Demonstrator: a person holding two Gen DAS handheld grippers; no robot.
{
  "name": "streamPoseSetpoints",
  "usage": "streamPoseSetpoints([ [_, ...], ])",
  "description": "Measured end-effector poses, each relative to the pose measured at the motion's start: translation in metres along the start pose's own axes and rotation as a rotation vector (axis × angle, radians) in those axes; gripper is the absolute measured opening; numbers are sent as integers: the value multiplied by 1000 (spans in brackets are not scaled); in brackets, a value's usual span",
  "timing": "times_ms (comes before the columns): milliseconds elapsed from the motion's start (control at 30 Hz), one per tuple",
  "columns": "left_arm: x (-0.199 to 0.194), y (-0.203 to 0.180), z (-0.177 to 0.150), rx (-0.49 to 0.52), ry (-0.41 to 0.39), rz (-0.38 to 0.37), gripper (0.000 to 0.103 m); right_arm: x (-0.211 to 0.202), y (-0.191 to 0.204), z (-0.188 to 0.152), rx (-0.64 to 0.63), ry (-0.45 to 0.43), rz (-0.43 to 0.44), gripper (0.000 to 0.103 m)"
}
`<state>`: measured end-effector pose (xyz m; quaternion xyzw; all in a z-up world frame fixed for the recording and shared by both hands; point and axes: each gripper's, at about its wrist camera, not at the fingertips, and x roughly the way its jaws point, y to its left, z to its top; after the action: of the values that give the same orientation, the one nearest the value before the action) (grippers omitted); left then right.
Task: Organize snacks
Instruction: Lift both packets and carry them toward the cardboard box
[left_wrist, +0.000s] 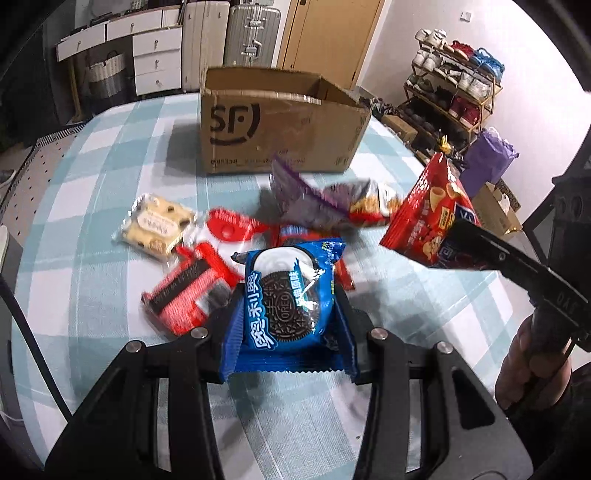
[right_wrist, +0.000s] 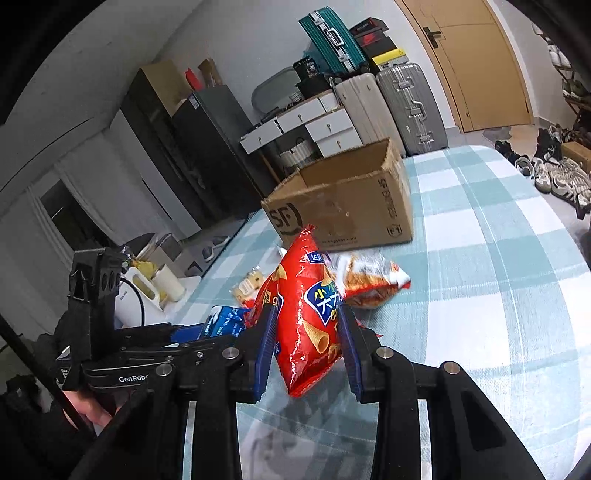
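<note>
My left gripper (left_wrist: 290, 314) is shut on a blue Oreo pack (left_wrist: 288, 306) and holds it above the checked tablecloth. My right gripper (right_wrist: 306, 343) is shut on a red bag of cone chips (right_wrist: 306, 321), lifted off the table; the bag also shows in the left wrist view (left_wrist: 428, 218). An open SF cardboard box (left_wrist: 273, 125) stands upright at the far side of the table, also in the right wrist view (right_wrist: 343, 210). Loose snacks lie between: a cream biscuit pack (left_wrist: 157, 225), red wafer packs (left_wrist: 192, 291) and a purple-and-red chip bag (left_wrist: 332, 206).
The table (left_wrist: 92, 206) has a blue-and-white checked cloth. Suitcases (right_wrist: 391, 103) and white drawers (left_wrist: 157, 59) stand behind the box. A shoe rack (left_wrist: 450, 85) and purple bag (left_wrist: 487, 155) are to the right. A kettle (right_wrist: 133, 299) sits left of the table.
</note>
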<state>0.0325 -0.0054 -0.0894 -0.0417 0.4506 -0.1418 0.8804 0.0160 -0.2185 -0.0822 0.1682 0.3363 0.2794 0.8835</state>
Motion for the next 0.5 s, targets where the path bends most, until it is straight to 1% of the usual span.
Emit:
streamPoseSetpoints([
  [67,-5,1,9,-4,-12,-13,41,-1,3,6,-4,-8,6,34],
  [267,-22,0,39,7,-59,-15,41,-2,13,32,-29,-30,30,34],
  [367,-26,3,55,7,-83,-5,41,-1,17,46,-39,-44,40,33],
  [500,-28,6,73,-5,-96,-6,41,3,21,67,-45,-69,56,33],
])
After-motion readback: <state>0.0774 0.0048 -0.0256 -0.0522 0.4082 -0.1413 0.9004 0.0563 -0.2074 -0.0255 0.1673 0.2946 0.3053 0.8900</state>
